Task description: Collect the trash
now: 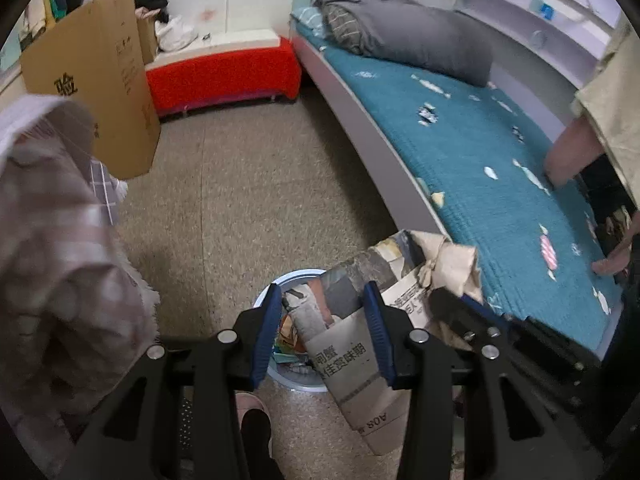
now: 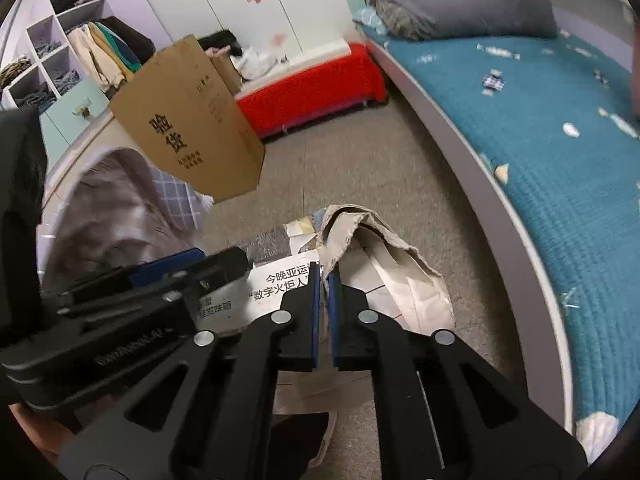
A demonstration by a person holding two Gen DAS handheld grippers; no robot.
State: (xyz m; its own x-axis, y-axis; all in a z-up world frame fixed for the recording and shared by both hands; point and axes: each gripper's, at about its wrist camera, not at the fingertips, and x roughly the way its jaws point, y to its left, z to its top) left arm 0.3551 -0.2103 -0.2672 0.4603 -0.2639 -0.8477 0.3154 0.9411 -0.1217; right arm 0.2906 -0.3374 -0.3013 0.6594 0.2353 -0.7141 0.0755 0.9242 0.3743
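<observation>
A folded newspaper (image 1: pixel 344 352) with a crumpled beige sheet (image 1: pixel 448 260) hangs over a light-blue trash bin (image 1: pixel 298 274) on the floor; the bin holds several scraps. My left gripper (image 1: pixel 322 286) has the folded part between its blue pads and looks shut on it. My right gripper (image 2: pixel 324 270) is shut, pinching the bundle's edge (image 2: pixel 376 248) at its tips; it also shows in the left wrist view as the right gripper (image 1: pixel 444 296), just right of the left one. In the right wrist view the left gripper (image 2: pixel 224 260) lies close on the left.
A bed with a teal cover (image 1: pixel 500 180) runs along the right, with small wrappers (image 1: pixel 426 114) and a grey duvet (image 1: pixel 400 28) on it. A cardboard box (image 1: pixel 100 80), a red-covered bench (image 1: pixel 224 72) and plaid cloth (image 1: pixel 52 240) stand left. A slippered foot (image 1: pixel 252 412) is beside the bin.
</observation>
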